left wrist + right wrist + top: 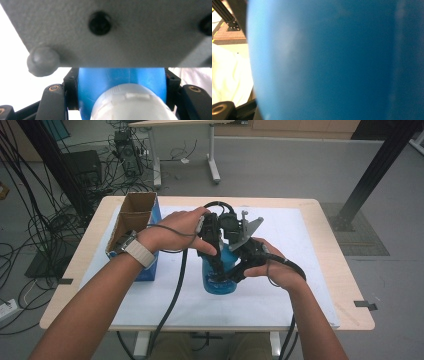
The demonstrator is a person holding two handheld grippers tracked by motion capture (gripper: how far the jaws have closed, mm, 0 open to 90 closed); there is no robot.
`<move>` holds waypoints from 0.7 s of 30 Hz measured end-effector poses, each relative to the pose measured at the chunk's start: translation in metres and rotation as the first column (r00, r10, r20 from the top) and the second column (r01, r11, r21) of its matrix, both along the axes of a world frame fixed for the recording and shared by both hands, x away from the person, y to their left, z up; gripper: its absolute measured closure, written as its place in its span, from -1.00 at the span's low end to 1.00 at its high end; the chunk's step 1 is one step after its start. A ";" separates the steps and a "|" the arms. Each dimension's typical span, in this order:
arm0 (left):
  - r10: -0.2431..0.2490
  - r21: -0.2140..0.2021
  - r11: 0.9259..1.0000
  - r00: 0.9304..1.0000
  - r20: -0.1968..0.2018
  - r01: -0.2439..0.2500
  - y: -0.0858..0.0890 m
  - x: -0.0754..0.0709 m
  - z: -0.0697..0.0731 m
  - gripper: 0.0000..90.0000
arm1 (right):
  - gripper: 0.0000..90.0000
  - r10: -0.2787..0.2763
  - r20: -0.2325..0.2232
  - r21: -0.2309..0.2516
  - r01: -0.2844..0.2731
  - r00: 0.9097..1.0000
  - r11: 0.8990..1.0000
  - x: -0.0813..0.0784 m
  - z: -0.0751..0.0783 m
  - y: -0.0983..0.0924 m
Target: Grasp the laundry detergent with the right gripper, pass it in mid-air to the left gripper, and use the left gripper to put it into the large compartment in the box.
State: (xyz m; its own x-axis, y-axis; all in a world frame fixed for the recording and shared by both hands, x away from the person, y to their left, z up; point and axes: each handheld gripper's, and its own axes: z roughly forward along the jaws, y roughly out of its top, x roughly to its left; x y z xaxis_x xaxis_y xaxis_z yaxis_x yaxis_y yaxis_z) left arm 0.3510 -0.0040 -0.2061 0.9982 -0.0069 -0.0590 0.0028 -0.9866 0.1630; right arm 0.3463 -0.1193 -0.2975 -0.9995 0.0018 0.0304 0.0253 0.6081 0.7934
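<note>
Mostly hidden behind hands, the translucent blue plastic bottle [218, 279] stands clamped by both the left gripper [216, 270] and the right gripper [239, 270].

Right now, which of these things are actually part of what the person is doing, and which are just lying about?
In use:
- blue bottle, upright on the table
- left claw, shut on the bottle's upper part near its pale cap
- right claw, on the bottle's side

Lying about:
- open cardboard box, at the table's left
- white sheet covering the table
- cables on the floor
</note>
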 end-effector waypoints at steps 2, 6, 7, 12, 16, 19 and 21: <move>0.002 0.001 1.000 1.000 0.002 -0.002 0.000 0.000 0.000 -0.17 | -0.03 0.002 -0.002 -0.001 -0.002 1.000 1.000 0.000 0.000 0.000; -0.005 0.005 1.000 1.000 0.008 0.005 0.001 0.000 0.000 -0.17 | -0.03 0.001 0.000 -0.002 -0.001 1.000 1.000 0.000 0.000 0.001; -0.005 0.005 1.000 1.000 0.008 0.005 0.001 0.000 0.000 -0.17 | -0.03 0.002 0.002 -0.004 -0.002 1.000 1.000 0.000 0.000 0.001; -0.003 0.000 1.000 1.000 0.012 0.003 0.002 -0.001 0.001 -0.17 | -0.03 0.005 0.002 -0.001 -0.005 1.000 1.000 0.000 0.001 0.001; 0.005 -0.010 1.000 1.000 0.009 -0.005 0.003 -0.001 0.001 -0.17 | -0.03 0.004 0.003 -0.002 -0.004 1.000 1.000 0.000 0.002 0.001; 0.006 -0.007 1.000 1.000 0.008 -0.006 0.003 -0.001 0.001 -0.17 | -0.03 0.003 0.003 -0.004 -0.003 1.000 1.000 0.000 0.002 0.002; 0.008 -0.008 1.000 1.000 0.007 -0.008 0.003 -0.001 0.001 -0.17 | -0.03 0.003 0.003 -0.004 -0.003 1.000 1.000 0.000 0.002 0.002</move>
State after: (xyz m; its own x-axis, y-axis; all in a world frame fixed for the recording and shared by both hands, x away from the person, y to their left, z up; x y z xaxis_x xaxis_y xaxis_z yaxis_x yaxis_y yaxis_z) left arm 0.3502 -0.0012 -0.2050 0.9986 0.0006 -0.0521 0.0095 -0.9853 0.1706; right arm 0.3464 -0.1175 -0.2960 -0.9996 -0.0013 0.0275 0.0210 0.6117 0.7908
